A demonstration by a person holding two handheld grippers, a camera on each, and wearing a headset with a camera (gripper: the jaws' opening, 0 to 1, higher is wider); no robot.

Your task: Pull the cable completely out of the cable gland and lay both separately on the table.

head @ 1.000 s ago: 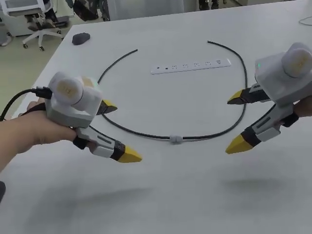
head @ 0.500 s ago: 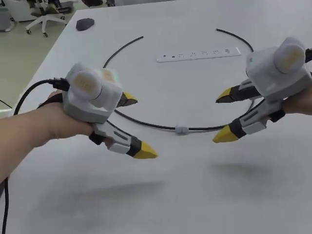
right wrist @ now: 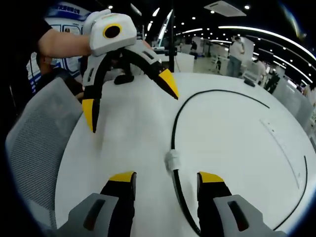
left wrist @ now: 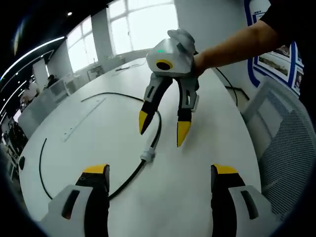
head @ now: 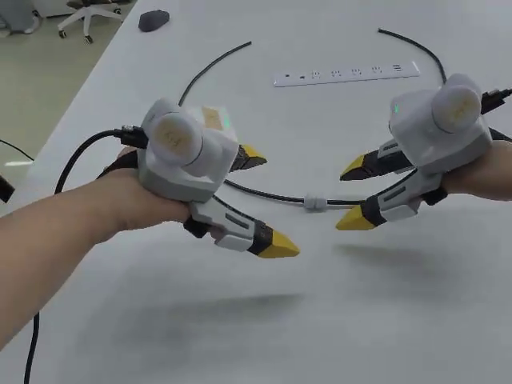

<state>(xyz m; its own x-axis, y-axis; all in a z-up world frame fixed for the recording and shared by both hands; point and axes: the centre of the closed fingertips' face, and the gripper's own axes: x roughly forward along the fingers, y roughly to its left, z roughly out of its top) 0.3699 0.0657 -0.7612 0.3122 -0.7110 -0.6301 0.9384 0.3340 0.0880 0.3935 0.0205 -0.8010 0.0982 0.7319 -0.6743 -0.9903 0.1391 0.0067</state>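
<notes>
- Here, nothing is held by the left gripper [head: 268,200]. Its two jaws are spread wide, with only air between them.
- The right gripper [head: 350,195] is opened wide too, and nothing is held in it.
- Both grippers are held just above the table [head: 336,328], with their yellow tips pointed at each other.
- The cable gland [head: 314,202], a small pale lump, is seen lying between the two grippers. It is just in front of the right gripper's lower tip and a little further in front of the left gripper.
- The black cable [head: 280,197] is threaded through the gland and comes out at both ends. One part runs under the left gripper's jaws and curves away past it. The other part runs under the right gripper and curves away past that one.
- A white power strip [head: 348,74] is laid well beyond both grippers and is not touched.
- So no part of the job can be called done: the cable is inside the gland, and neither thing has been grabbed.
- Everything is left to do. Most likely the gland must be gripped by one gripper and the cable by the other. The cable must be pulled all the way out, and both must be laid down apart.
</notes>
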